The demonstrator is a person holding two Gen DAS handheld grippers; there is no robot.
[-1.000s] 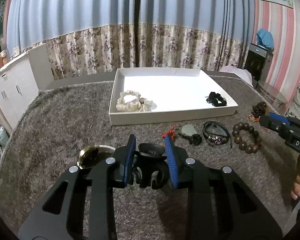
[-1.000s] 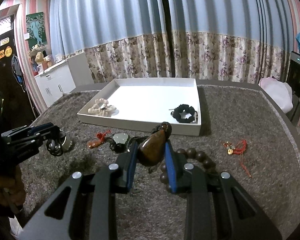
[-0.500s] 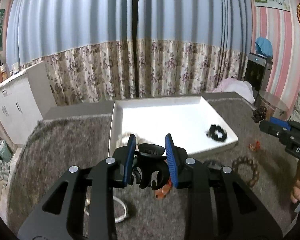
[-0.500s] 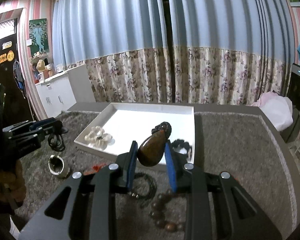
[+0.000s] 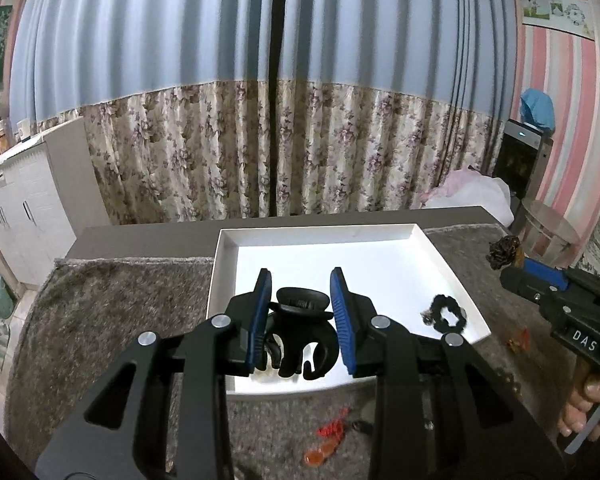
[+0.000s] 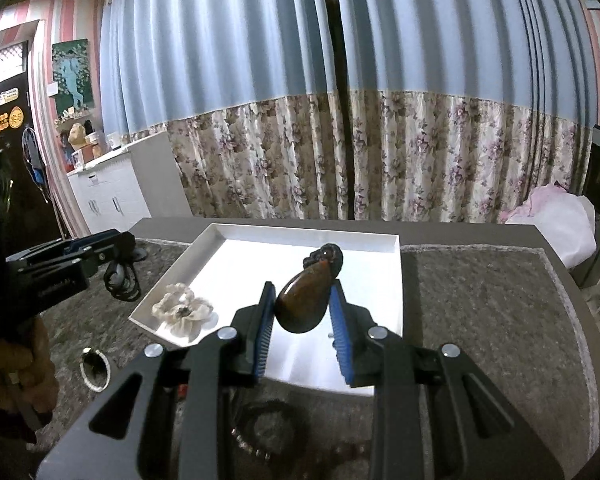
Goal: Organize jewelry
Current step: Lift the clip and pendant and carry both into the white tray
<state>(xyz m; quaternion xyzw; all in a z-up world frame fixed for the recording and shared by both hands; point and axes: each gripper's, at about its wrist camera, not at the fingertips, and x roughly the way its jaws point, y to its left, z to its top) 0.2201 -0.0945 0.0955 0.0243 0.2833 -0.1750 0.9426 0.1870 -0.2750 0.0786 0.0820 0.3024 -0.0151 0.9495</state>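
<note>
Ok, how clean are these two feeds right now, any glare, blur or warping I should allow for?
Left wrist view: the white tray floor is blown out, the red charm on the rug is smeared, and curtains bow with fisheye. Right wrist view: the brown pendant in the right gripper is sharp with a small highlight; corners vignette black.

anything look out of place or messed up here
Nothing looks damaged or spilled. Several pieces lie loose on the grey mat outside the white tray: a ring-shaped bangle, a dark bracelet and an orange-red charm. The white scrunchie and black scrunchie are in the tray.
</note>
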